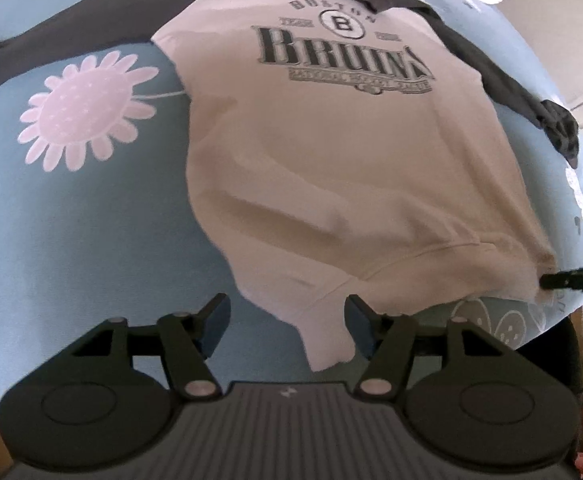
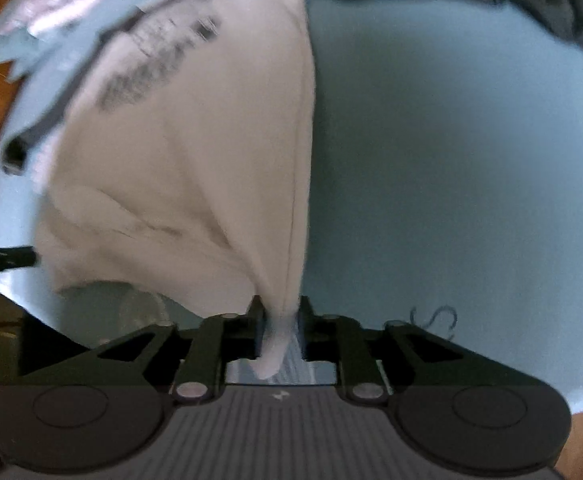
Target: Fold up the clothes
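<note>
- Cream cotton with dark sleeves: the sweatshirt point(image 1: 331, 152) lies spread face up on a pale blue sheet point(image 1: 91, 208) printed with pink flowers, as the left wrist view shows it.
- Both sleeves are stretched outward from the sweatshirt's body, and the printed chest lettering faces up, so no fold appears to be made yet.
- The left claw point(image 1: 287, 320) stands spread at the sweatshirt's hem. One hem corner hangs between its fingers, but the pads do not press on it.
- At the sweatshirt's other hem corner, the tip of the right claw point(image 1: 571, 278) reaches in from the side.
- From the right wrist view, the right claw point(image 2: 279, 320) pinches a bunched corner of the sweatshirt point(image 2: 179, 152). The cloth is drawn into a narrow ridge running from the claw up into the garment, and the picture is blurred there.
- In this view the left claw's tip point(image 2: 3, 262) sits by the sweatshirt's far hem corner.
- By these pictures the task looks to be at its very start: one corner gripped, the other not yet.
- Left to do, as a judgement: close on the second corner, carry the hem toward the collar, bring in the sleeves, and fold any other clothes.
</note>
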